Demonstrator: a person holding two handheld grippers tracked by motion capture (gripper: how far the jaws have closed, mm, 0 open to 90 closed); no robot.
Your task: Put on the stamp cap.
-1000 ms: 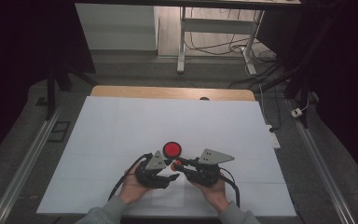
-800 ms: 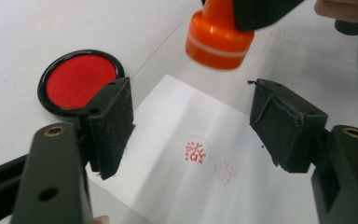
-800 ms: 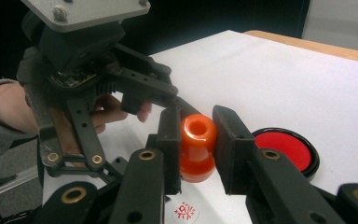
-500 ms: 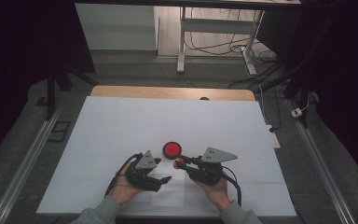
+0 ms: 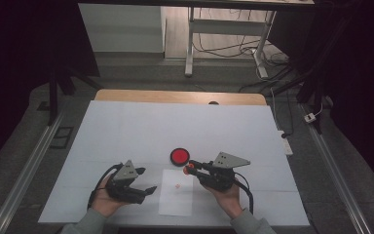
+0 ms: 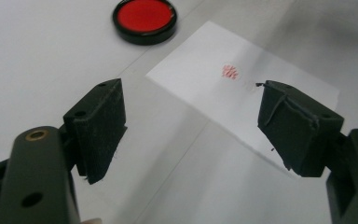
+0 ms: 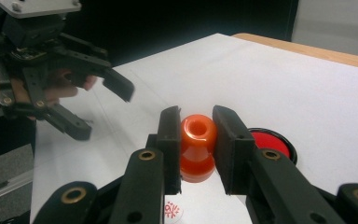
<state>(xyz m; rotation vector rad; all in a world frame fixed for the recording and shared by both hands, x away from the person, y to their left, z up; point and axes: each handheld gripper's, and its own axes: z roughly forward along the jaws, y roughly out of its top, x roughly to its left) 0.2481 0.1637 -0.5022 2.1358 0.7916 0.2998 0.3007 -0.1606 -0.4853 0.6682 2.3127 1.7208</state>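
- We clamp the small orange plastic stamp [image 7: 197,147] with the right gripper [image 7: 196,140]; the two black pads press on its sides, and its rounded handle end, with a hollow at the middle, faces the right gripper view.
- In the high view the right gripper [image 5: 191,169] points left across the table, and the orange stamp [image 5: 190,169] shows at its tip, just in front of the round black ink pad with the red centre [image 5: 179,156].
- The stamp hangs over the white sheet that covers the table [image 5: 141,126], near the far right corner of the small white sheet of paper [image 5: 177,191].
- That paper bears one small red stamped mark [image 5: 177,185], which the left gripper view shows as a reddish blot [image 6: 231,72] between the two pads.
- Our left gripper [image 5: 146,181] has just been opening its jaws; they now stand wide apart with nothing between them.
- It lies in the left hand [image 5: 104,200] to the left of the paper, well apart from the stamp.
- In the left gripper view the ink pad [image 6: 144,19] lies beyond the paper [image 6: 261,88], open, red face up.
- In the right gripper view the left gripper [image 7: 107,107] shows farther off at the left, spread over the bare white cover.
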